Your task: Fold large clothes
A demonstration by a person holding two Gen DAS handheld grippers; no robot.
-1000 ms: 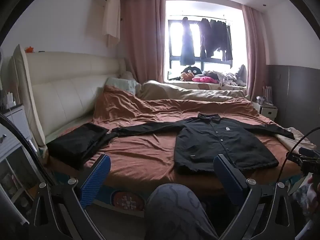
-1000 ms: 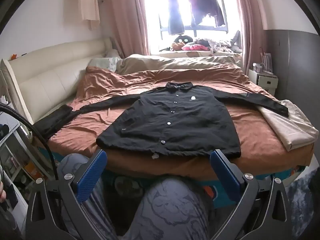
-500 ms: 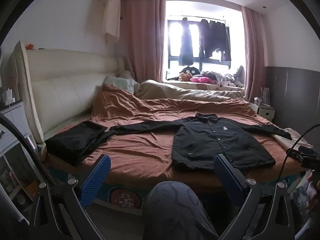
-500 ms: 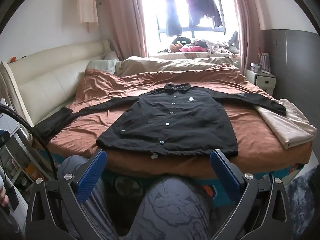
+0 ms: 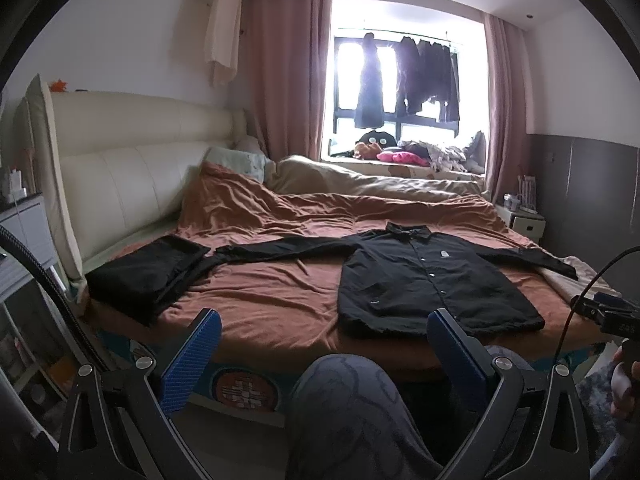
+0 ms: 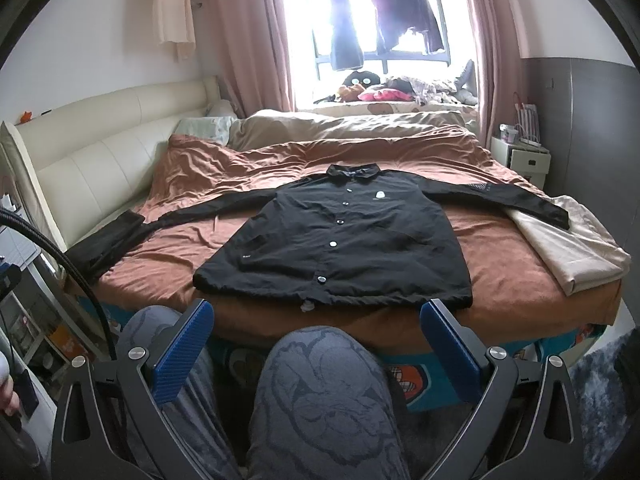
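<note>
Jaws of both the left gripper (image 5: 320, 344) and right gripper (image 6: 316, 332) gape wide and empty before the flat black button-front jacket (image 6: 340, 240) on the rust-brown bed (image 6: 512, 280), so folding looks unstarted and calls for reaching a sleeve.

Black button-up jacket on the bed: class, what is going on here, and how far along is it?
A person holding a gripper in each hand faces a long black button-up jacket spread flat, front up, sleeves out to both sides, on the rust-orange bedspread. Folding has not begun. The left gripper and right gripper are both open, empty and short of the bed edge, above the person's knees. A folded dark garment lies at the bed's left end, a folded beige cloth at its right.
</note>
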